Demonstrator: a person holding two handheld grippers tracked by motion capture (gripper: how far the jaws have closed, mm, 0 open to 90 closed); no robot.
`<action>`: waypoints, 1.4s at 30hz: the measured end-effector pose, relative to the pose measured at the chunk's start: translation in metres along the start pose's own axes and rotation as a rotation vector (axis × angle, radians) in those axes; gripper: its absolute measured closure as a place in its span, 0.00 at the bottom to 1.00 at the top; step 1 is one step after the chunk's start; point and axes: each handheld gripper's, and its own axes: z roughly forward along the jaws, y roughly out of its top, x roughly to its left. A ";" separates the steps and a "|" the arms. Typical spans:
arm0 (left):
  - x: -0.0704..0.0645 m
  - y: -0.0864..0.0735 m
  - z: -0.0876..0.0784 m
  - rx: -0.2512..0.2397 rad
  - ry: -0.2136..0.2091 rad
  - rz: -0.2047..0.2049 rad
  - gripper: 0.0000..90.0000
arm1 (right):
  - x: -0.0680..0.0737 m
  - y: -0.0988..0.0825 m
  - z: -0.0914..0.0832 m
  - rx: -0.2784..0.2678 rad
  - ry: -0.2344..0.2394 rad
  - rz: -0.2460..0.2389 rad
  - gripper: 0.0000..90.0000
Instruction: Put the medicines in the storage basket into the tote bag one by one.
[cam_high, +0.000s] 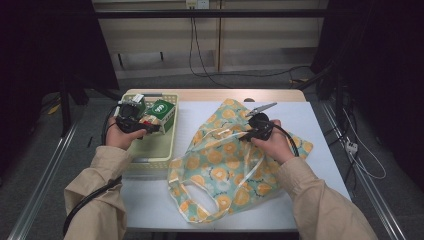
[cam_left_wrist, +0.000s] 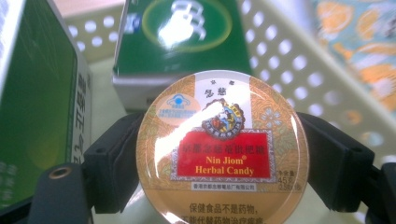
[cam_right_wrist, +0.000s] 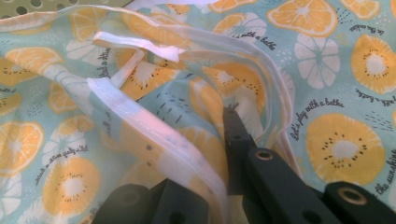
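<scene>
Two grippers are at work over the table (cam_high: 320, 130). The left gripper (cam_high: 145, 124) is clamped on a round candy tin (cam_left_wrist: 222, 148), its jaws pressing the tin's sides, and holds it above the pale perforated basket (cam_high: 150, 150) at the table's left. Behind the tin, inside the basket, lie two green boxes: one (cam_left_wrist: 182, 42) right behind it, another (cam_left_wrist: 37, 102) off to the side. The right gripper (cam_high: 250, 134) is clenched on the white-trimmed rim (cam_right_wrist: 154, 140) of a fruit-print bag (cam_high: 225, 165), which lies crumpled in the middle of the table, just beside the basket
</scene>
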 end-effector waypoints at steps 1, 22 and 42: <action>-0.001 0.002 -0.003 -0.007 -0.004 -0.004 0.23 | 0.000 0.000 0.000 0.000 -0.001 0.003 0.99; -0.081 0.031 -0.031 -0.112 -0.207 0.166 0.23 | 0.001 0.008 0.002 0.006 -0.014 -0.006 0.99; -0.153 0.025 -0.020 -0.148 -0.368 0.299 0.23 | 0.004 0.013 0.005 0.003 -0.016 -0.009 0.99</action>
